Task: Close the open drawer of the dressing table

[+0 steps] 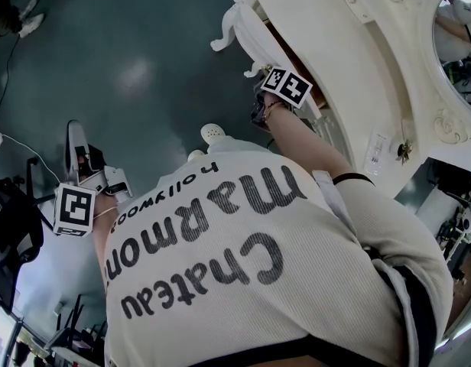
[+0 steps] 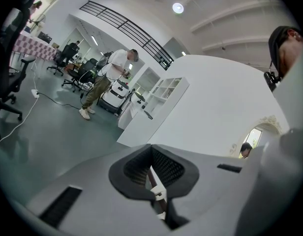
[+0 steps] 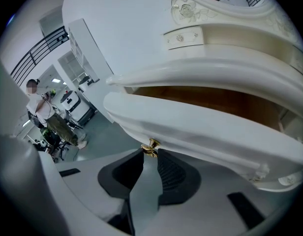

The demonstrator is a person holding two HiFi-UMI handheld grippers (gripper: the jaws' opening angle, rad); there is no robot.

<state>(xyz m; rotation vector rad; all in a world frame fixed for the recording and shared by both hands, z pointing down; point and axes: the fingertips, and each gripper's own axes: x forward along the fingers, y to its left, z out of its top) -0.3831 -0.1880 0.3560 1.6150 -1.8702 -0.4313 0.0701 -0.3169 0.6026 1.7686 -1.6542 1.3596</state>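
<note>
The cream dressing table (image 1: 358,75) stands at the upper right in the head view, its drawer (image 1: 260,43) pulled out. In the right gripper view the curved white drawer front (image 3: 200,127) shows brown wood behind it. A small gold knob (image 3: 151,147) sits on that front. My right gripper (image 3: 150,154) has its fingertips closed on the knob; in the head view only its marker cube (image 1: 287,86) shows clearly. My left gripper (image 1: 73,132) hangs away from the table at the left, over the floor, its jaws (image 2: 151,149) together and empty.
A carved table leg (image 1: 228,27) curls down beside the drawer. An oval mirror (image 1: 461,29) tops the table. A black chair (image 1: 10,235) and a floor cable (image 1: 21,153) lie at the left. A person (image 2: 107,80) and white shelving (image 2: 159,95) stand far off.
</note>
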